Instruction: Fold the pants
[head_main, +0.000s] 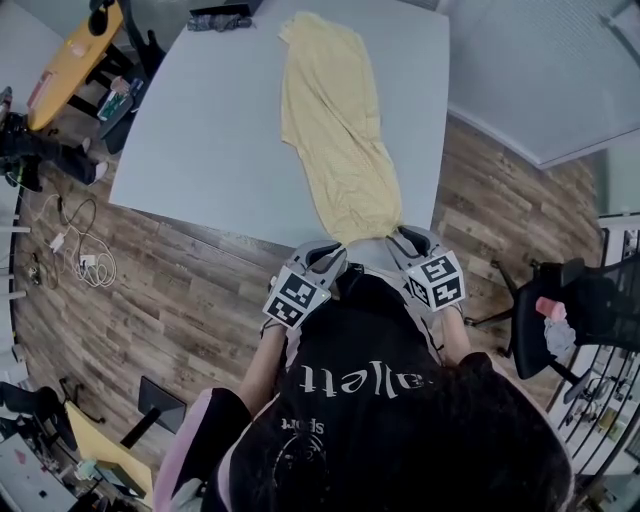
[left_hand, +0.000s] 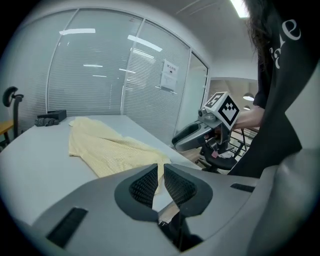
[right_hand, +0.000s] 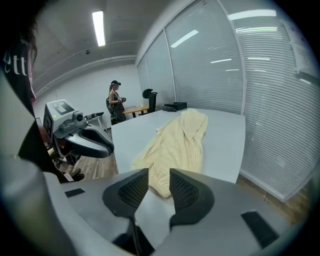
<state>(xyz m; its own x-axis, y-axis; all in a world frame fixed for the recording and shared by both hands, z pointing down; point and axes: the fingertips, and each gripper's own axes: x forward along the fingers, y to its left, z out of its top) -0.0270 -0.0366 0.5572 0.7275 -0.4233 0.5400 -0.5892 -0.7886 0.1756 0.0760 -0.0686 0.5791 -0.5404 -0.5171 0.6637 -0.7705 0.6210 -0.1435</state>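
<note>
The yellow pants (head_main: 335, 130) lie lengthwise on the grey table (head_main: 210, 120), their near end at its near edge. Just short of that end, my left gripper (head_main: 324, 250) is pressed together, empty; my right gripper (head_main: 406, 237) stands spread, pinching nothing.

The dark jaws of the right gripper (right_hand: 152, 172) are seen apart, with nothing gripped between them. Beyond them, crumpled pale yellow fabric pants (right_hand: 177, 142) are laid lengthwise on a flat grey table (right_hand: 227, 135).
</note>
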